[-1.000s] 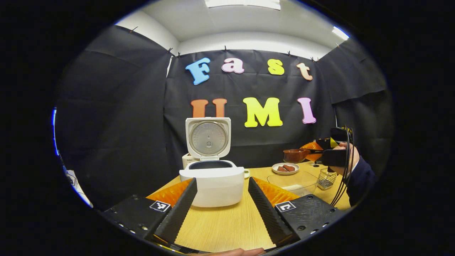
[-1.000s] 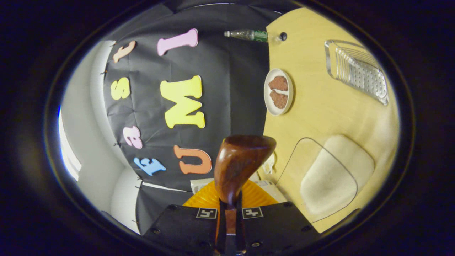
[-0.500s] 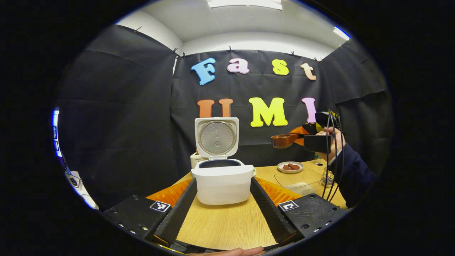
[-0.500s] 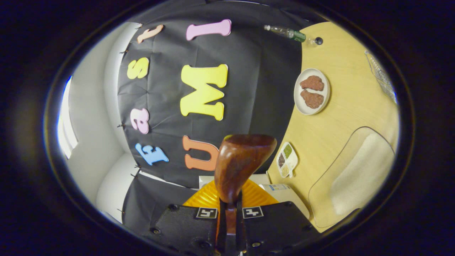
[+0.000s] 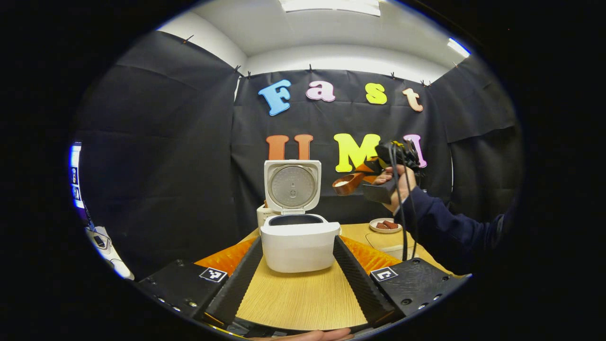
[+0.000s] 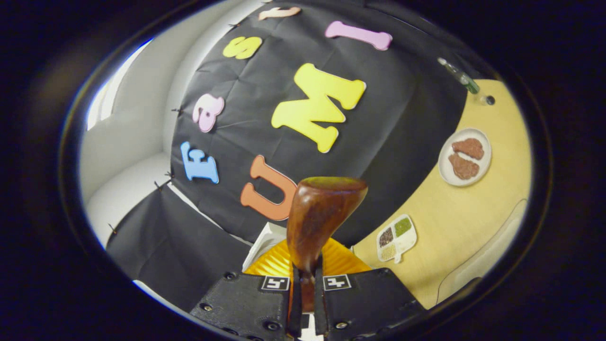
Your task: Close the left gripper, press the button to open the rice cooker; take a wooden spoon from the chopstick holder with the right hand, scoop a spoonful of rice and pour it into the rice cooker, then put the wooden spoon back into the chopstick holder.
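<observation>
The white rice cooker stands on the wooden table with its lid raised upright and the dark pot showing. My left gripper is open in front of it, and its fingers frame the cooker's body without touching. A hand holds my right gripper in the air to the right of the lid. It is shut on the handle of the wooden spoon, whose bowl carries white rice, above and to the right of the pot. In the right gripper view the spoon stands out from between the fingers of that gripper.
A plate with brown pieces sits at the back right of the table. A small divided dish lies near the cooker, and a bottle stands at the far edge. The clear tray is to the right. A dark sleeve crosses the right side.
The right gripper has risen and travelled left with the spoon, from above the tray to beside the cooker's open lid. The left gripper has stayed open and hardly moved.
</observation>
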{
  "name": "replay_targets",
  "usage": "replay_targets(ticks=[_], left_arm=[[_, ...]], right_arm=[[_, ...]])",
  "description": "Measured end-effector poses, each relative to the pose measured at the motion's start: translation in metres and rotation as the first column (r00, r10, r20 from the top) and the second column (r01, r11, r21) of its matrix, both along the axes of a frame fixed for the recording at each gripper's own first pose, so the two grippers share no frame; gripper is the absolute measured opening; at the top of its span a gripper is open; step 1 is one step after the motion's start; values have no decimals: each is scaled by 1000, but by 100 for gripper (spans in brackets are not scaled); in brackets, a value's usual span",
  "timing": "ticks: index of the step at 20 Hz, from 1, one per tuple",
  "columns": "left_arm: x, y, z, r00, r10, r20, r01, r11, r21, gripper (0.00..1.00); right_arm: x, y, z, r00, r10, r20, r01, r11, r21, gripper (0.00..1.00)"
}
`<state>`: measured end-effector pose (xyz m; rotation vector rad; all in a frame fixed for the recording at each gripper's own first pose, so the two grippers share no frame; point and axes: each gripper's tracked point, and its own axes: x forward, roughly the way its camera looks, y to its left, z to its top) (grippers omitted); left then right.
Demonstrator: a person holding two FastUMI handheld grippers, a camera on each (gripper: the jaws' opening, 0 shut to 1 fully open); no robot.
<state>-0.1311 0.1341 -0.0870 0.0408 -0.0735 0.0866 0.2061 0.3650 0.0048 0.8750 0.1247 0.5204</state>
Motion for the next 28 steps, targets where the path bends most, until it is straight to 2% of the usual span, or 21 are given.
replay_targets(ticks=[2, 4, 5, 7, 8, 9, 11, 12, 17, 20, 21, 23, 25, 26, 28], left_arm=[[-3, 0, -1, 1000, -2, -3, 2, 1000, -2, 95], [-6, 1, -1, 1000, 5, -5, -5, 1000, -5, 95], [-8, 4, -2, 1000, 12, -6, -12, 1000, -9, 95], [-12, 6, -1, 1000, 14, -2, -14, 1000, -22, 95], [-13, 5, -2, 1000, 13, -2, -13, 999, -31, 95], [-13, 7, -4, 1000, 13, -7, -13, 999, -37, 95], [-13, 12, -5, 1000, 23, -11, -23, 999, -32, 95], [-13, 15, -5, 999, 31, -10, -31, 999, -29, 95], [-13, 18, -9, 999, 31, -15, -32, 998, -58, 95], [-14, 16, -6, 1000, 27, -8, -27, 997, -77, 95], [-15, 16, -4, 1000, 23, -6, -24, 996, -80, 93], [-15, 15, -2, 1000, 14, 0, -14, 997, -70, 92], [-14, 16, -2, 1000, 20, 3, -20, 998, -54, 92], [-14, 14, -1, 1000, 14, 2, -14, 998, -56, 92], [-13, 13, -2, 1000, 2, -7, -2, 997, -72, 92]], right_arm=[[5, 29, 11, 997, -13, 72, 21, 994, -104, 7], [8, 59, 12, 994, -4, 111, 26, 980, -195, 13], [9, 72, 10, 993, 3, 121, 26, 971, -237, 16], [13, 96, 7, 989, 14, 145, 33, 948, -317, 12], [16, 106, 5, 987, 20, 156, 37, 934, -355, 16], [17, 112, 3, 985, 18, 170, 50, 920, -389, 12], [18, 125, 5, 976, 19, 219, 79, 900, -430, 9], [14, 131, 8, 969, 26, 248, 93, 885, -457, 12], [3, 157, 12, 928, 84, 364, 150, 809, -568, 12], [-2, 170, 11, 897, 132, 421, 187, 751, -633, 12], [-2, 174, 9, 887, 155, 435, 197, 725, -660, 16], [-2, 185, 4, 866, 209, 455, 209, 675, -708, 16], [-7, 192, -1, 830, 278, 484, 237, 610, -756, 9], [-10, 198, -5, 813, 312, 492, 250, 577, -778, 16], [-15, 200, -4, 765, 364, 532, 312, 512, -800, 16]])
